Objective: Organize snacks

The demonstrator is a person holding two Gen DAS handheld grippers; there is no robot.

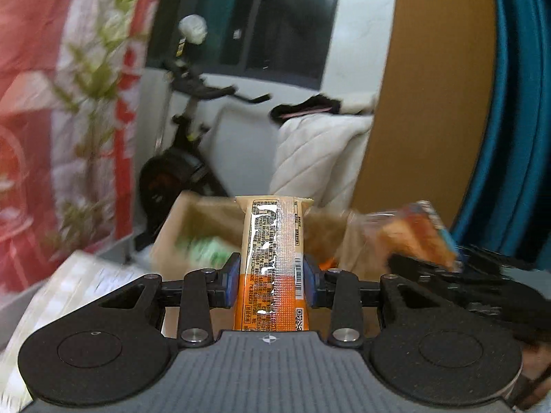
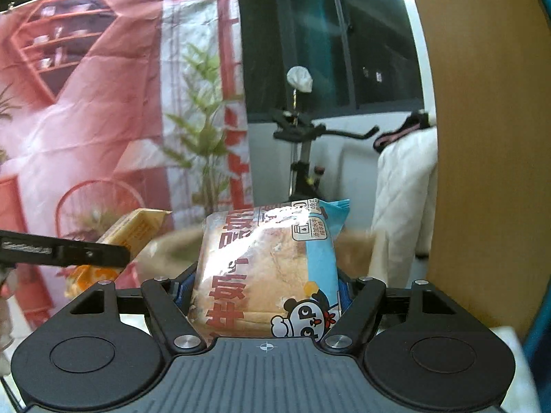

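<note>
Snack bar [image 1: 273,261] is pinched upright by the left gripper [image 1: 272,284], above the cardboard box [image 1: 193,220]. From the right wrist, the right gripper [image 2: 263,292] squeezes a bread packet [image 2: 265,272]. Both seem mid-carry; next, lowering each into the box.

Beyond the open cardboard box [image 1: 193,227], an exercise bike [image 1: 179,168] and draped white quilt [image 1: 320,158] block passage.
</note>
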